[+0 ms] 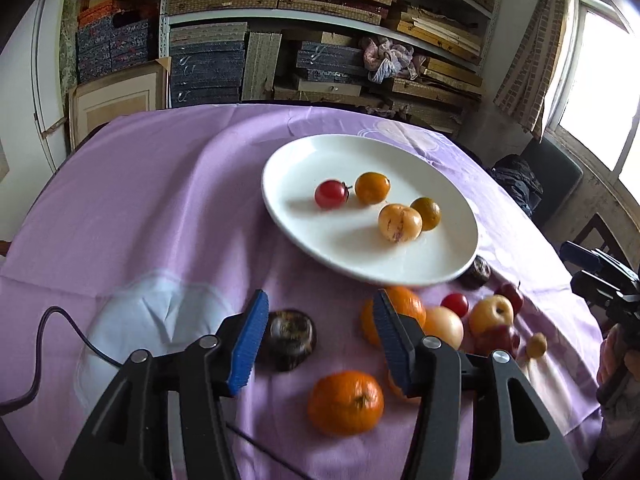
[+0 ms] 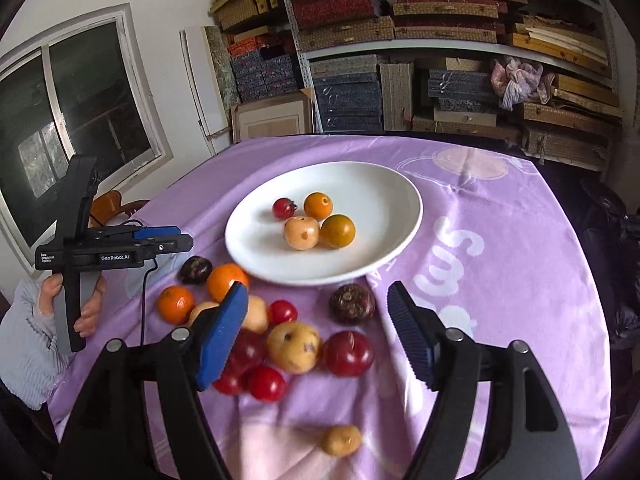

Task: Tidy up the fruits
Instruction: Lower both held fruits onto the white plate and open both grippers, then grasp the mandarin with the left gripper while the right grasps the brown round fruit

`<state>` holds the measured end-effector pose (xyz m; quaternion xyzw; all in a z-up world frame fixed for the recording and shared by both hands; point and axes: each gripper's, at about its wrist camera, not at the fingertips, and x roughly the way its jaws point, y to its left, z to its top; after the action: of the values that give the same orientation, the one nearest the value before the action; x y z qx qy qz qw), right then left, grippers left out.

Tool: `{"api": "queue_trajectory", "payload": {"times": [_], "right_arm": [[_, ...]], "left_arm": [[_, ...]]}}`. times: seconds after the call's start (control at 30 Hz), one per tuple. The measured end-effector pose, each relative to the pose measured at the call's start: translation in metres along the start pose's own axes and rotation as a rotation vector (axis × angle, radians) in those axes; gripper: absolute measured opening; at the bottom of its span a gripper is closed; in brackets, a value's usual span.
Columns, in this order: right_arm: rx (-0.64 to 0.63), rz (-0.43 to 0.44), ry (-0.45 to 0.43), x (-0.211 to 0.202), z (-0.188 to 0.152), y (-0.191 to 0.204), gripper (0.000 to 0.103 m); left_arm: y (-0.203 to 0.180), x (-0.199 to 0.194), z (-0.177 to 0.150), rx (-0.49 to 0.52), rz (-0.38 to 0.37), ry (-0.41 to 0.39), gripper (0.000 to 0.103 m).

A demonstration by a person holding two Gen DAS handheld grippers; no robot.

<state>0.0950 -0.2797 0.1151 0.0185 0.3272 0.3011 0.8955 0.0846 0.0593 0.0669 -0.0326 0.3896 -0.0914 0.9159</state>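
A white plate (image 1: 296,160) (image 2: 380,200) on the purple cloth holds a red tomato (image 1: 330,194), two orange fruits (image 1: 372,188) and a pale yellow fruit (image 1: 400,223). My left gripper (image 1: 320,300) is open with nothing between its blue pads, above a mandarin (image 1: 346,402) and beside a dark fruit (image 1: 290,344). My right gripper (image 2: 316,292) is open and empty too, over a loose pile: a dark fruit (image 2: 352,304), a red plum (image 2: 349,353), a spotted yellow fruit (image 2: 294,347) and tomatoes (image 2: 266,383). A small yellow fruit (image 2: 342,440) lies nearer.
Mandarins (image 2: 175,304) lie at the pile's left. A hand (image 2: 90,312) holds the left gripper's handle at the table's left edge. A black cable (image 1: 40,344) trails over the cloth. Shelves of boxes (image 2: 440,80) stand behind the table.
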Motion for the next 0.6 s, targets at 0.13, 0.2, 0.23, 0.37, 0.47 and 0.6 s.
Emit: {"api": "queue_trajectory", "payload": {"times": [0.13,0.2,0.23,0.37,0.47,0.6], "right_arm": [[0.030,0.000,-0.039,-0.015,-0.038,0.002,0.080],[0.052,0.006,-0.023,-0.013,-0.049,-0.002,0.081],[0.053,0.000,-0.011,-0.011,-0.052,-0.003,0.081],[0.063,-0.003,0.000,-0.009,-0.057,-0.007,0.083],[0.062,-0.004,0.025,-0.004,-0.058,-0.007,0.085],[0.046,-0.002,0.039,-0.002,-0.059,-0.002,0.085]], "left_arm": [[-0.007,-0.013,-0.032,0.019,0.023,-0.017,0.055],[-0.008,-0.013,-0.040,0.013,0.020,-0.012,0.055],[-0.009,-0.013,-0.041,0.011,0.018,-0.016,0.055],[-0.016,-0.010,-0.046,0.025,0.017,-0.025,0.055],[-0.020,-0.004,-0.050,0.044,0.026,-0.013,0.055],[-0.025,0.000,-0.055,0.064,0.020,-0.001,0.055]]}}
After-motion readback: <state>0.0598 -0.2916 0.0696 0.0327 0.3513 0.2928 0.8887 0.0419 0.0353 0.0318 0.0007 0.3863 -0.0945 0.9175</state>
